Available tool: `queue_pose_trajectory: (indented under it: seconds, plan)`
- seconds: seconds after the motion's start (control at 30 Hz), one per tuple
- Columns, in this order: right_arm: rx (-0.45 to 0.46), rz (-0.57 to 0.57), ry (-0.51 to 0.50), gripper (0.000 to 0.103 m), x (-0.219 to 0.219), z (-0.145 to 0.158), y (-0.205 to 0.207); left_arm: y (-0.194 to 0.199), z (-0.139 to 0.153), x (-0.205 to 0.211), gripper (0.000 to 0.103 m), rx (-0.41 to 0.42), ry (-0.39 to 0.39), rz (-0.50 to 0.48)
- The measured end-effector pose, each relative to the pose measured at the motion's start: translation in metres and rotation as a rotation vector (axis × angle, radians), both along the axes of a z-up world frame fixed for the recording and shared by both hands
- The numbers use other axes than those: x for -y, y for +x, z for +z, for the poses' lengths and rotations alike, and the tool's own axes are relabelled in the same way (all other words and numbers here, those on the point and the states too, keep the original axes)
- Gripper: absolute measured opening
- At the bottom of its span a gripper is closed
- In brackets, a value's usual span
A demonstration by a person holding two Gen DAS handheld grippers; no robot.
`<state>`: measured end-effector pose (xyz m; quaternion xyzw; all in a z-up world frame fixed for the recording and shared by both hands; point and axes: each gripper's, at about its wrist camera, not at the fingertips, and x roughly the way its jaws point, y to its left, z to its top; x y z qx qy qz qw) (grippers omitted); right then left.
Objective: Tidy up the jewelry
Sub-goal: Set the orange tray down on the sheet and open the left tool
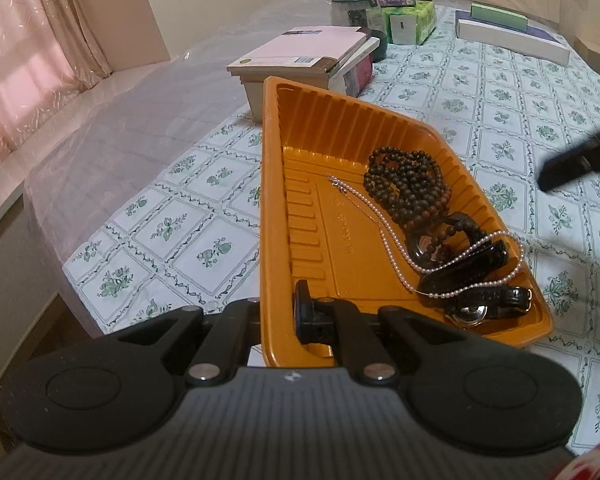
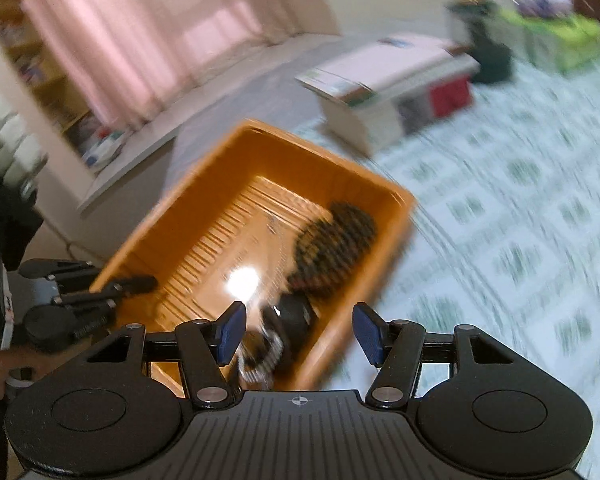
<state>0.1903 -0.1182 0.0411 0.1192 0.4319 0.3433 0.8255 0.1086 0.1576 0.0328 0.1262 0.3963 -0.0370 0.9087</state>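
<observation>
The left tongs (image 1: 278, 316) were pinched shut on the orange tray's (image 1: 276, 184) rim, on the table (image 1: 500, 92); the jewelry (image 1: 424, 216) was piled inside. The right tongs (image 2: 299, 334) were spread, nothing held. The tray should be kept steady and one piece picked slowly.

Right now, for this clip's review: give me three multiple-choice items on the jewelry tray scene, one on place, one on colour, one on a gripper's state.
1. Where does the dark wooden bead strand lie?
A. in the ribbed orange plastic tray
B. on the book stack
C. on the tablecloth

2. What colour are the right gripper's finger pads?
A. red
B. blue
C. white

3. How is the left gripper?
A. wide open
B. out of view
C. shut on the tray's wall

Answers: 1 A, the beads rest inside the tray beside the white pearl necklace. 2 B, both pads show blue. 3 C, its fingers clamp the orange wall.
</observation>
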Motion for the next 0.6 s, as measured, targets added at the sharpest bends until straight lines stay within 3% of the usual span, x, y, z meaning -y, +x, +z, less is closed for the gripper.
queue_pose_trajectory:
  seconds: [0.23,0.53,0.6]
  plan:
    - [-0.076,-0.123,0.005,0.059,0.043,-0.020,-0.028,0.002,-0.006,-0.010,0.004,-0.019,-0.046,0.018]
    - [-0.128,-0.233,-0.008,0.059,0.076,-0.033,-0.057,0.002,-0.023,-0.037,0.011,-0.048,-0.173,0.095]
    - [-0.142,-0.251,-0.005,0.059,0.079,-0.035,-0.060,0.001,-0.027,-0.043,0.023,-0.052,-0.207,0.116]
